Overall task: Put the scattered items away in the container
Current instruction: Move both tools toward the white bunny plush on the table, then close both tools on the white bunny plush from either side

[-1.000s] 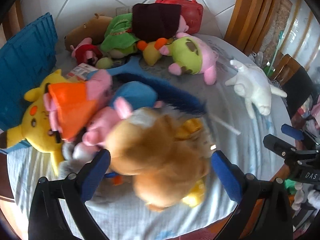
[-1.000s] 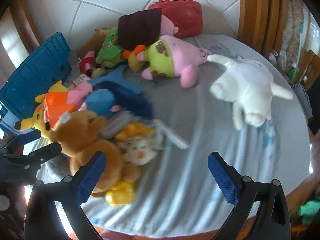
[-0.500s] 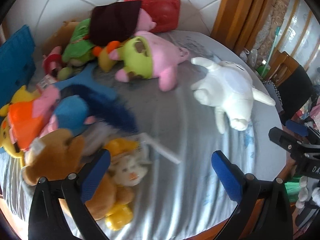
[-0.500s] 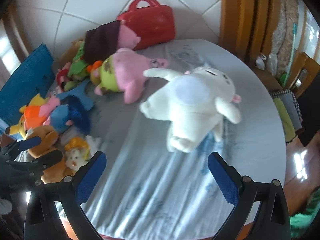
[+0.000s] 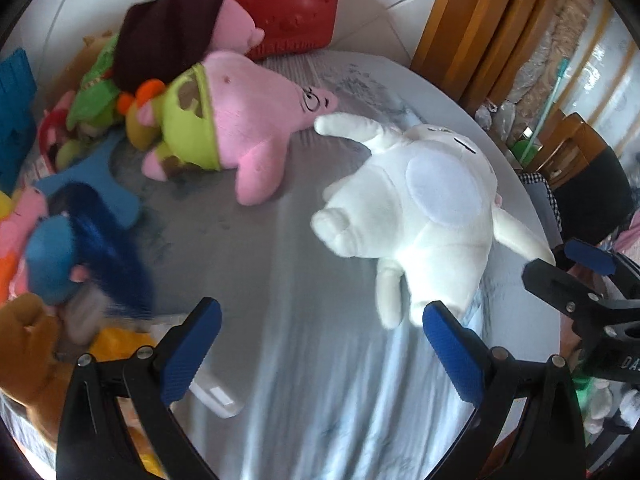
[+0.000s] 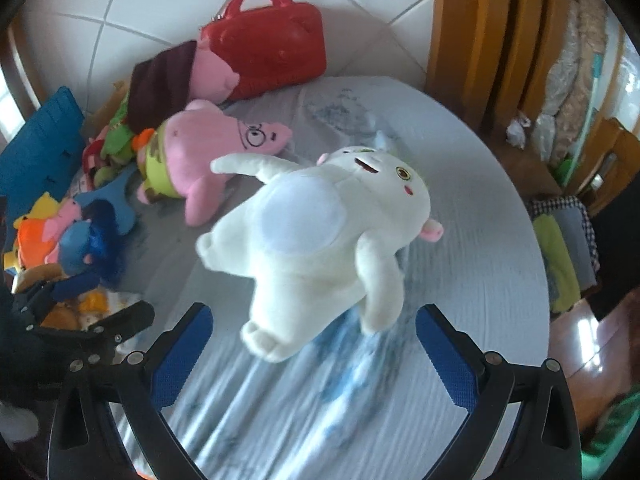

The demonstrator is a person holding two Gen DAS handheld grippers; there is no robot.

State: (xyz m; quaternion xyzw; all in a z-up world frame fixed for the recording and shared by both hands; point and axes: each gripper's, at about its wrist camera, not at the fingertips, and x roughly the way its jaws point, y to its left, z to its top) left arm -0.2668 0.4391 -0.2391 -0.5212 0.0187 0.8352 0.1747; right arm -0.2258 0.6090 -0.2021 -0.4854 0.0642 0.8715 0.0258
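Both grippers are wide apart and empty as I swing across the table. Right gripper [image 6: 310, 346] now has the white plush [image 6: 316, 236] dead ahead, its feet just in front of my fingertips; a second ago it sat far off to the right. Left gripper [image 5: 322, 344] has swept rightward too: the brown bear that filled its view has slid to the lower-left corner, and the white plush [image 5: 416, 216] lies just ahead of its right finger. From the right wrist I can read the plush's face (eye, mouth, pink ear); the left wrist shows only its belly. The pink plush [image 6: 212, 148] lies beyond, touching its raised arm. The blue container [image 6: 38, 152] stands far left, behind the toy pile.
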